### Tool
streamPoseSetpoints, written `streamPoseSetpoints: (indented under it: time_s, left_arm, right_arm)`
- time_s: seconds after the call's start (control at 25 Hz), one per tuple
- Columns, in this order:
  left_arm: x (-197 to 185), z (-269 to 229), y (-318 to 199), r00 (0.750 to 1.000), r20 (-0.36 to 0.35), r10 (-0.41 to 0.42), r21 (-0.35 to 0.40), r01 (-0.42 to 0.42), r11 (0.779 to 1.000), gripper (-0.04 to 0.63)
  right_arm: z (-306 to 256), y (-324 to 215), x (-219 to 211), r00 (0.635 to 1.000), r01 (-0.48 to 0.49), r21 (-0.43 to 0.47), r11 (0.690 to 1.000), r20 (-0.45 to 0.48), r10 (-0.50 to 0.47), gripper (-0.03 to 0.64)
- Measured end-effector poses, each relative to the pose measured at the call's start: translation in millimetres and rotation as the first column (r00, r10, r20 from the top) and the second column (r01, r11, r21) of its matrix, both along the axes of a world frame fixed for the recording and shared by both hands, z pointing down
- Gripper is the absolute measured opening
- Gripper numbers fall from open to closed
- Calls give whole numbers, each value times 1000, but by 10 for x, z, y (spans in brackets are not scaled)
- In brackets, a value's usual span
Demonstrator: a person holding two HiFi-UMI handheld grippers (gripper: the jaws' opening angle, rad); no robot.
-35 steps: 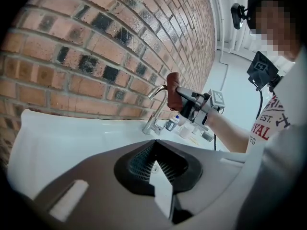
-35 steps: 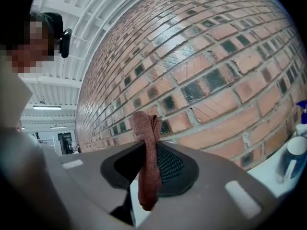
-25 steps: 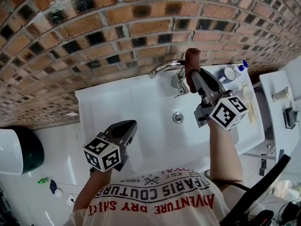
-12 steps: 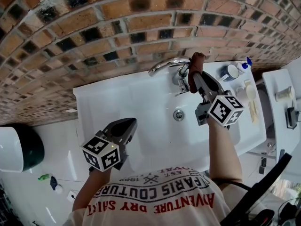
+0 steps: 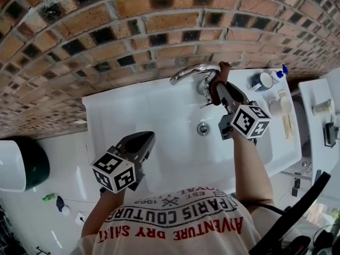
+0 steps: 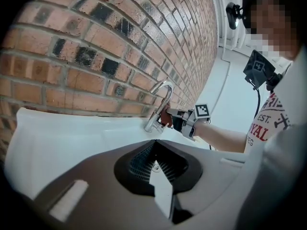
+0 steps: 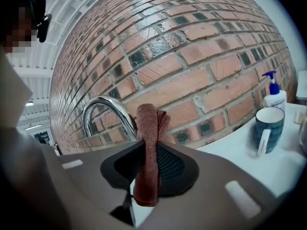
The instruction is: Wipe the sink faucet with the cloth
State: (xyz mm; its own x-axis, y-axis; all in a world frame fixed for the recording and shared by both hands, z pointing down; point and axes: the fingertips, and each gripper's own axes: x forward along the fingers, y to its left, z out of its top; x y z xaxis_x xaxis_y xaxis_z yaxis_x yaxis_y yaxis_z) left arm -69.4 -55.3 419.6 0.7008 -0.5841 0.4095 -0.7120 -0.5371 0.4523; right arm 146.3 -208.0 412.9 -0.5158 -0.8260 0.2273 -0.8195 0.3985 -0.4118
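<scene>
The chrome faucet [image 5: 190, 71] arches over the white sink [image 5: 143, 110] at the brick wall. My right gripper [image 5: 221, 88] is shut on a folded brown cloth [image 5: 219, 77], which rests against the right side of the faucet's base. In the right gripper view the cloth [image 7: 149, 143] stands upright between the jaws, with the faucet [image 7: 106, 110] just behind it to the left. My left gripper [image 5: 140, 143] hangs shut and empty over the sink's front left. In the left gripper view the faucet [image 6: 161, 102] and the cloth [image 6: 165, 117] are far ahead.
The drain [image 5: 202, 128] lies in the basin below the faucet. A blue mug [image 7: 267, 127] and a pump bottle [image 7: 275, 96] stand on the sink's right ledge. A white shelf [image 5: 319, 116] with small items is at the far right. A brick wall [image 5: 133, 31] backs the sink.
My right gripper has brought the cloth down and in against the faucet's base. The left gripper has stayed about where it was.
</scene>
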Motion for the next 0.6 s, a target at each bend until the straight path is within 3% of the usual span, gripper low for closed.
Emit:
streamPoseSetpoints:
  time_s: [0.32,0.44,0.6]
  left_arm:
    - [-22,-69,-9,1000,-1,-5,19,5,1000,5]
    - [-40,-95,7,1000,-2,-9,25,9,1000,5]
    - [-42,-121,47,1000,-7,-9,31,9,999,5]
  right_arm:
    - [-184,78,71,999,-25,41,999,20,24,72]
    - [-512,220,30,1000,-9,143,990,30,4,72]
    - [-995,513,-278,992,96,300,949,47,-115,72]
